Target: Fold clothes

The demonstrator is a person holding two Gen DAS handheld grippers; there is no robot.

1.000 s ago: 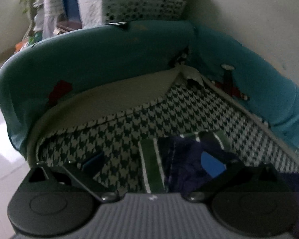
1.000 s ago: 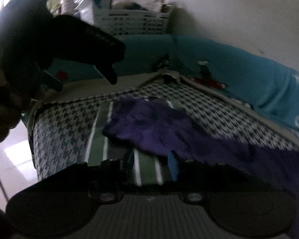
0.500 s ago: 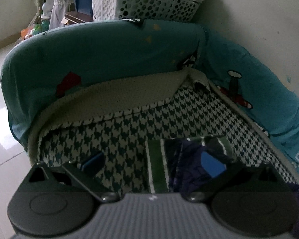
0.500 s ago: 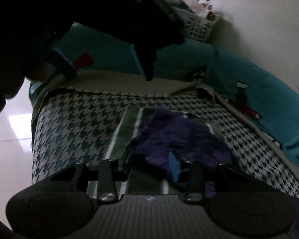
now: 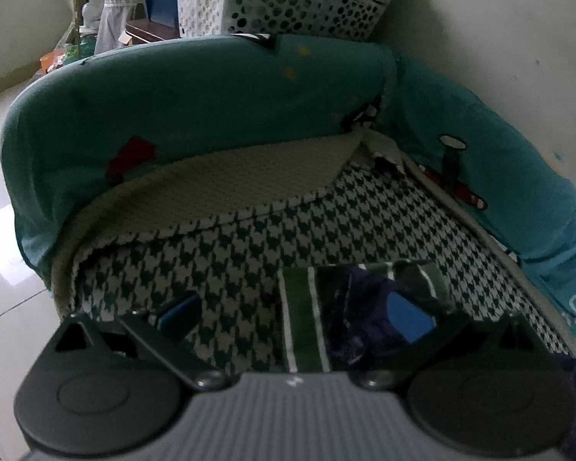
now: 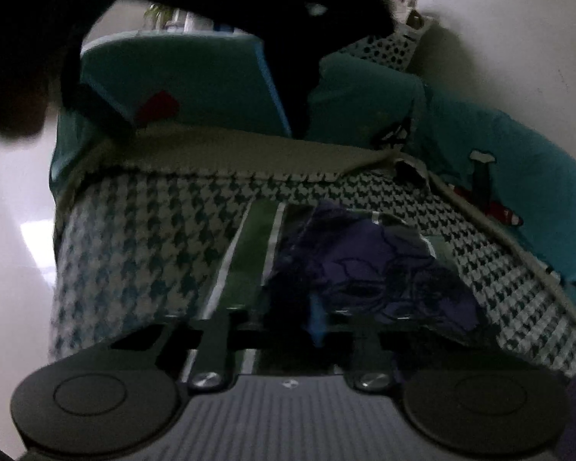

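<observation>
A purple garment (image 6: 384, 269) lies crumpled on a green cloth with white stripes (image 6: 249, 246), both on the houndstooth sofa seat (image 5: 364, 223). My left gripper (image 5: 295, 313) is open, hovering just above the seat; its right blue pad is over the purple garment (image 5: 364, 319) and the green striped cloth (image 5: 303, 319) lies between the fingers. My right gripper (image 6: 292, 319) is nearly closed low over the near edge of the purple garment; whether it pinches cloth is unclear. The left gripper (image 6: 280, 57) appears as a dark shape at the top of the right wrist view.
Teal cushions (image 5: 211, 115) with cartoon prints line the sofa back and arm. A beige mat (image 5: 226, 184) lies at the seat's far end. A white perforated basket (image 5: 288, 0) stands behind the sofa. Glossy floor (image 5: 4, 249) is left.
My right gripper has moved forward and down onto the garment's near edge and its fingers have narrowed. My left gripper has risen slightly, staying open.
</observation>
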